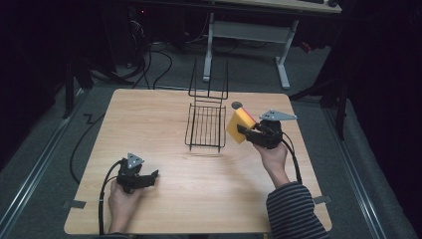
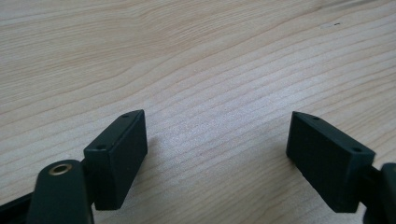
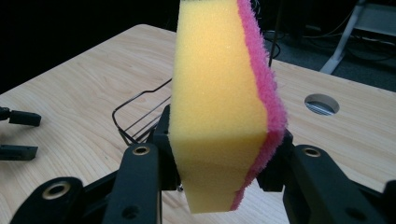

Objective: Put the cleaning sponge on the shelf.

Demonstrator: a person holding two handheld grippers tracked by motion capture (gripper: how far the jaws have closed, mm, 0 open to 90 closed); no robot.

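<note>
We see a wooden table (image 1: 164, 119) from above, with a black wire rack (image 1: 205, 125) sitting near its middle, a bit toward the far side, its tall back end pointing away from the person. The right gripper (image 1: 245, 130) is lifted off the table just right of the rack and its jaws are clamped on a yellow sponge (image 1: 239, 124), which sits on edge in the air beside the rack's right rim, apart from the wire as far as we can tell. In the right gripper view the sponge (image 3: 219, 107) stands upright between the two black jaws, yellow foam on the left and a pink scrub layer down its right side; the jaws press in on both faces near its lower end. Behind it we see part of the rack (image 3: 140, 116) low on the table and a round hole (image 3: 321, 103) in the tabletop off to the right. The right hand (image 1: 274, 158) holds that gripper, with a striped sleeve (image 1: 293, 211) coming in from the bottom. The left gripper (image 1: 149, 178) rests low near the table's near left part, well apart from the rack, held by the left hand (image 1: 122, 199). In the left gripper view (image 2: 217, 140) its jaws stand wide apart with bare wood grain between them, gripping nothing.
</note>
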